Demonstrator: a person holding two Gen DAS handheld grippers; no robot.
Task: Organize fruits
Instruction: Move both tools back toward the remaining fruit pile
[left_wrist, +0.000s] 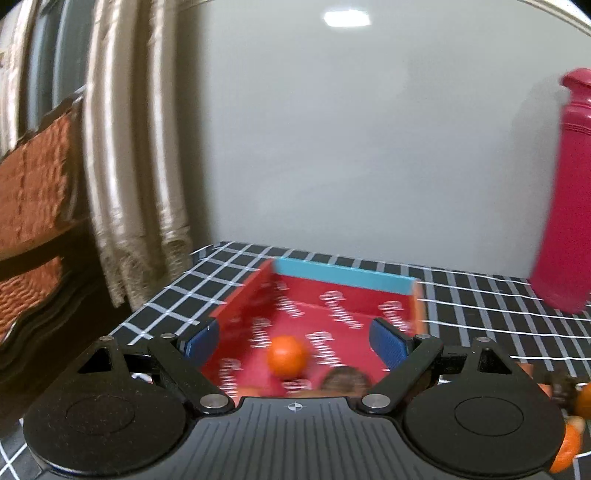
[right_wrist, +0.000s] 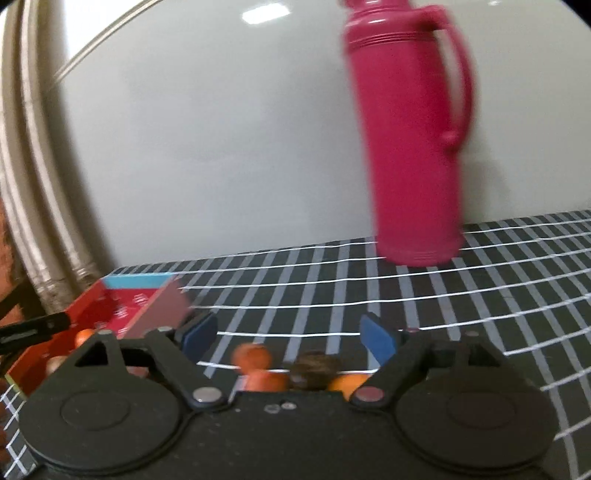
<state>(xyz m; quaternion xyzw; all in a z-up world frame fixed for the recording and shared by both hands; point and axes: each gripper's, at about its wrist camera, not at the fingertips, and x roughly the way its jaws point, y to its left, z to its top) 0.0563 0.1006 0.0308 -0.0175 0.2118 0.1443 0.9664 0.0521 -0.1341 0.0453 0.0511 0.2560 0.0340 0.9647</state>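
Across the lower middle of the left wrist view lies a red box (left_wrist: 332, 306) with white lettering inside and a light blue far wall, set on a black tablecloth (left_wrist: 480, 295) crossed by white lines. One orange (left_wrist: 287, 356) sits on the box floor at lower centre, and a brown, fuzzy fruit (left_wrist: 345, 378) shows just right of it at the camera's edge, too blurred to name. The left gripper (left_wrist: 295, 341) hovers over the box with its blue fingers (left_wrist: 201, 338) spread wide to either side of the orange, touching nothing. At the lower right edge of this frame more orange fruit (left_wrist: 570, 443) and a dark brown lump lie on the cloth outside the box. A pink flask (left_wrist: 565, 192) stands at the right edge, a beige curtain (left_wrist: 122, 147) hangs at upper left, and a pale wall (left_wrist: 351, 147) fills the background.

From the right wrist view, the right gripper (right_wrist: 290, 332) is held low over the cloth, its blue fingers (right_wrist: 376, 338) far apart and empty. Between them at lower centre sits a cluster of loose fruit: an orange piece (right_wrist: 253, 356), another orange piece (right_wrist: 267, 380) below it, a brown fuzzy one (right_wrist: 314, 367) and an orange sliver (right_wrist: 349, 382) at its right. The same box (right_wrist: 92, 306) shows at lower left with an orange (right_wrist: 84, 335) inside and part of the other gripper over it. The flask (right_wrist: 410, 140), with a handle on its right, stands upright at upper right, well behind the fruit
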